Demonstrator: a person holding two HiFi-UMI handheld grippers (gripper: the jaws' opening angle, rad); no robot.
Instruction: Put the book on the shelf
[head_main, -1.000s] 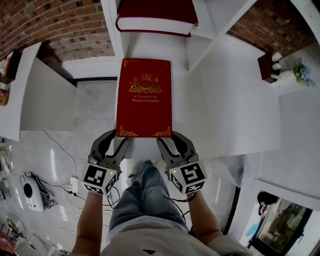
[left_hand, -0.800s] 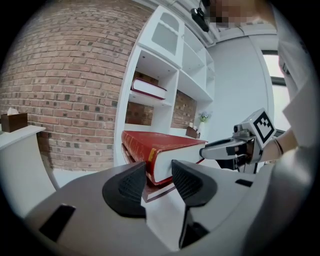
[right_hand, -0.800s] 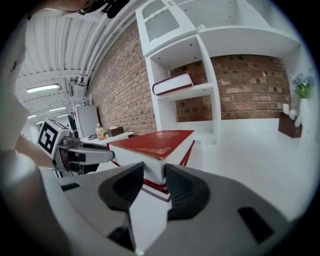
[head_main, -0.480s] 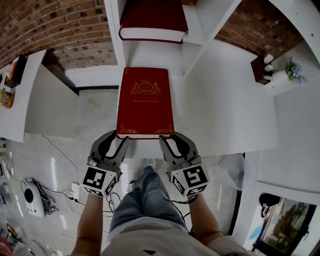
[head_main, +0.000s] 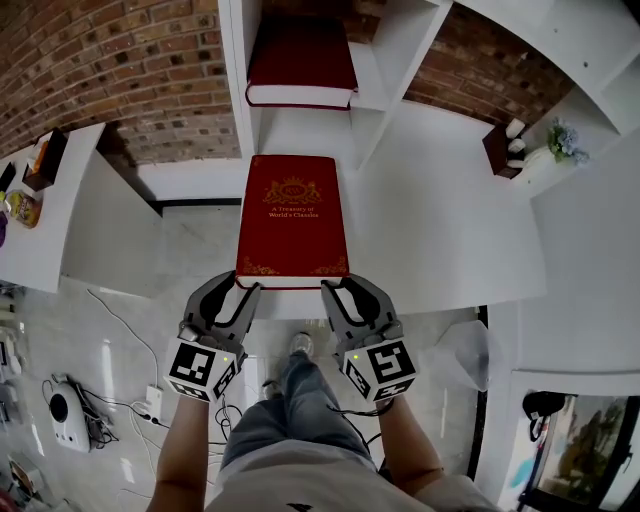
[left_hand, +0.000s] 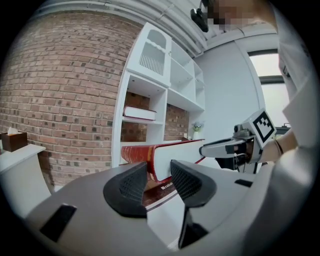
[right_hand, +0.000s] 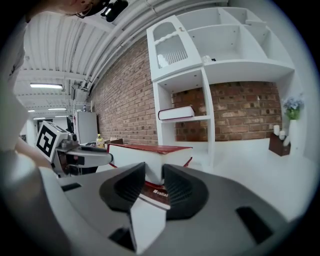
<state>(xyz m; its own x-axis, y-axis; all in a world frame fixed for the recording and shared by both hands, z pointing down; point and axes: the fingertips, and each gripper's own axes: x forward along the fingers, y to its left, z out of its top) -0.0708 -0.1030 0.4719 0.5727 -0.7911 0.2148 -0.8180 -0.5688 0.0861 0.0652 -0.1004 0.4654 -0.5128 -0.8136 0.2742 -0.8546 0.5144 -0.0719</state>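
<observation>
**Tech A:** Report the state of the tongs.

**Tech B:** The left gripper (head_main: 240, 288) has just been closing its jaws. They now clamp the near left corner of the thick dark red hardback book with gold cover print (head_main: 292, 215). The right gripper (head_main: 342, 287) has also just been closing and grips the near right corner. In each gripper view the book corner sits pressed between the ribbed pads.

**Tech A:** Book position?

**Tech B:** It is flat, cover up, and runs straight ahead from both sets of tips, with the spine on the left gripper's side. Its near edge spans the gap between the two grippers. It is held over the flat white tabletop (head_main: 440, 220).

**Tech A:** Edges ahead?

**Tech B:** The white open-fronted shelf unit (right_hand: 182, 75) stands ahead of the tips. Two white uprights frame the bay in line with the book, and the book's far edge is near the bay mouth. The board roofing that bay carries a second dark red book lying flat (head_main: 300, 65), above and ahead of the tips.

**Tech A:** Room to move?

**Tech B:** Side margins at the uprights look slim.
- **Right of the right gripper:** the tabletop runs broad and bare, out to a small vase of flowers (head_main: 555, 145) well apart.
- **Left of the left gripper:** the tabletop edge runs close along the spine side, with grey marble floor (head_main: 190, 220) below.
- **Near side:** the near tabletop edge passes just under both grippers' fingers.
</observation>
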